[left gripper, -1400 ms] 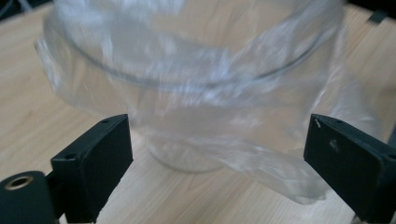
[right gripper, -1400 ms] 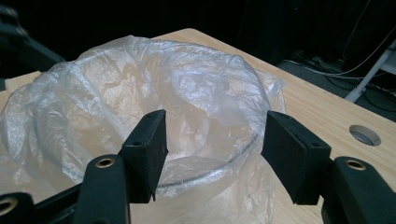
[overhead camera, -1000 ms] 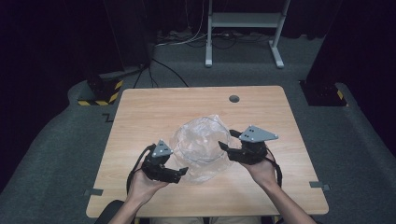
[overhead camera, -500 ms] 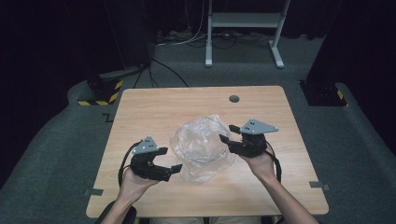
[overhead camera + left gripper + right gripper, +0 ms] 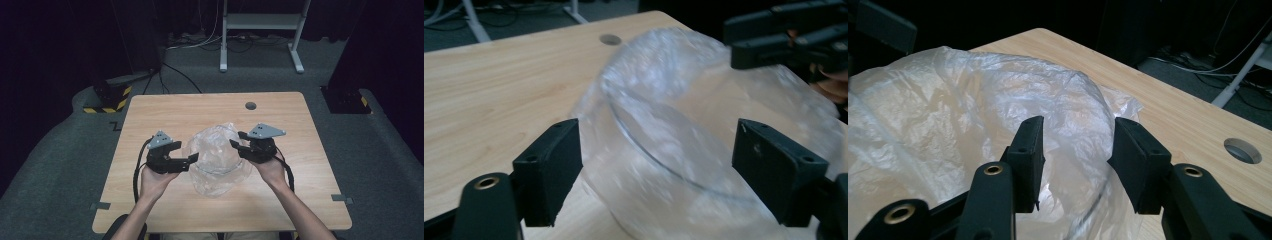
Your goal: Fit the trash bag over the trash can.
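Now the left hand-held gripper (image 5: 193, 159) is seen brought back in from the worktop's left side toward the plastic bag (image 5: 217, 159), its jaws spread wide around the bag's near flank with nothing clamped between them. Just beyond, the bag is found crumpled at the middle of the worktop (image 5: 310, 200), a clear curved rim (image 5: 664, 150), perhaps a bowl, visible inside it. On the far side, the right hand-held gripper (image 5: 237, 140) is kept at the bag's edge, jaws parted and released. A two-sided grasp of the bag is judged about to begin.
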`<state>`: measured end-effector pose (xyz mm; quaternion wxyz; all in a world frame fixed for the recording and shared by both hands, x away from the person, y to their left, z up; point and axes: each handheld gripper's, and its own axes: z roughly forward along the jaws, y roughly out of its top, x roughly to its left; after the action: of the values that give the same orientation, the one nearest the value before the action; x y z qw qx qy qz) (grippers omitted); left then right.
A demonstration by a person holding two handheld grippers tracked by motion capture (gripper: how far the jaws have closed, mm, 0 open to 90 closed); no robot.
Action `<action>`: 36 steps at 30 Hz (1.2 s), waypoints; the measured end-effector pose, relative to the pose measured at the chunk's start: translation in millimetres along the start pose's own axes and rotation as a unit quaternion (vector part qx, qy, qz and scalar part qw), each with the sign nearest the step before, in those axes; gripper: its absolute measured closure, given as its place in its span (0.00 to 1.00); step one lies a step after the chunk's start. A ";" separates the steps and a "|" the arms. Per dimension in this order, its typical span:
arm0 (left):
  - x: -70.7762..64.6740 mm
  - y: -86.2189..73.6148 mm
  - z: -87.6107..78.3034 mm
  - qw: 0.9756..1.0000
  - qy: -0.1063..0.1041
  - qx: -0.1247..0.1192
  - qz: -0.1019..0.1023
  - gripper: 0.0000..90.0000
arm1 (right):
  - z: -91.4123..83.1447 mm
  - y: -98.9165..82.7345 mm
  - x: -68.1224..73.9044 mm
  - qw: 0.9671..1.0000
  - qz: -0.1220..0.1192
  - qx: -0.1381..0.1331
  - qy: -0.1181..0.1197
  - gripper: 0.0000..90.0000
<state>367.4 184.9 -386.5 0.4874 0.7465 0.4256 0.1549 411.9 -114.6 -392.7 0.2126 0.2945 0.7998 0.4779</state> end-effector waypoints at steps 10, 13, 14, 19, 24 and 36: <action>0.5 0.2 24.9 0.999 0.016 0.029 0.010 0.44 | 12.3 4.4 -4.1 0.999 -0.012 0.034 -0.022 0.62; 3.0 -2.1 26.9 0.999 0.019 0.036 0.016 0.48 | 17.2 2.1 -13.5 0.999 0.016 0.046 -0.025 0.61; 3.7 -2.5 27.4 0.999 0.020 0.039 0.017 0.49 | 18.5 1.4 -17.3 0.998 0.025 0.049 -0.026 0.61; 5.1 -3.2 28.5 0.999 0.020 0.041 0.019 0.50 | 21.4 -0.3 -26.4 0.997 0.056 0.056 -0.016 0.57; 5.8 -3.2 28.4 0.999 0.023 0.036 0.016 0.49 | 16.3 5.9 -19.8 0.999 0.034 0.036 -0.014 0.53; -1.1 -6.5 35.9 0.998 0.020 0.055 0.034 0.48 | 37.0 19.0 -20.5 0.997 0.043 0.061 -0.013 0.50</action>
<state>386.8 163.6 -409.0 0.4311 0.7831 0.4176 0.1628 455.1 -97.7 -391.4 0.1840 0.3466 0.8113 0.4335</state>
